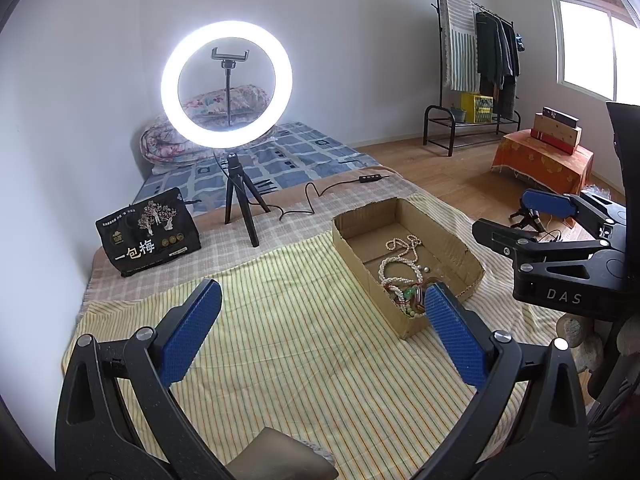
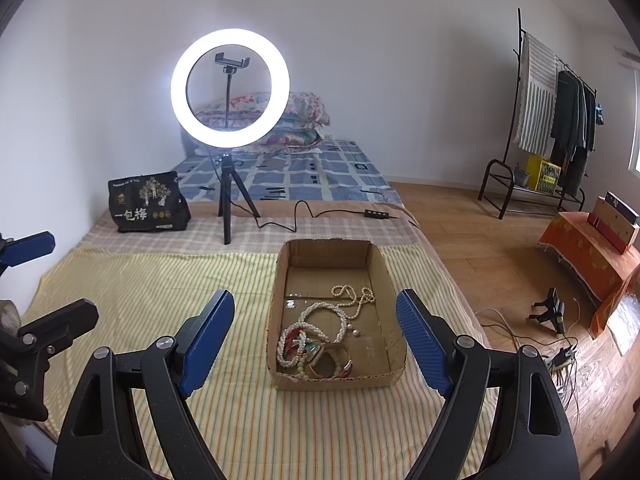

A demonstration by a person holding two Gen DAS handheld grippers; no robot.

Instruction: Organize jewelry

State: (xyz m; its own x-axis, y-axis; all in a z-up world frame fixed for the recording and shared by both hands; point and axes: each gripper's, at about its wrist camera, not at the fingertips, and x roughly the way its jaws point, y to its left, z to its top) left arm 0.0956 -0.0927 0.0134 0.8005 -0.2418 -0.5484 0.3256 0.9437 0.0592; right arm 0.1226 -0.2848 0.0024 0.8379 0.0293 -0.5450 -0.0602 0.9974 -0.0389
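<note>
Cardboard tray: your shallow brown cardboard tray (image 2: 382,280) sits open-topped on the yellow striped cloth (image 2: 160,280), slightly right of the bed's middle.
Jewelry: a tangle of white pearl-bead necklaces (image 2: 320,316) lies inside the tray, bunched toward its near end; among them you have red-and-green beaded pieces (image 2: 310,346) and a few bangles, too knotted to count.
Loose beads: a couple of single pale beads rest on the tray floor just beside the strands.
Left gripper: your left gripper (image 1: 320,308) hovers over the striped cloth with its blue-padded jaws spread wide and nothing between them; its right pad (image 1: 452,336) overlaps the tray's near corner in the left wrist view, though whether it touches you cannot tell.
Right gripper: your right gripper (image 2: 316,324) points down at the tray — jaws wide apart, empty, the tray's near end framed between the two blue pads.
Spacing: both grippers sit side by side, each catching the other at the edge of its view.
Ring light: a lit white ring light on a small black tripod (image 2: 230,88) stands on the checked beige blanket (image 2: 160,236) beyond the tray, its cable trailing to the right.
Black bag: a black printed pouch (image 2: 146,204) stands near the wall, left of the tripod.
Background: a black clothes rack with hanging garments (image 2: 560,120) stands on the wooden floor — well apart from the bed.
</note>
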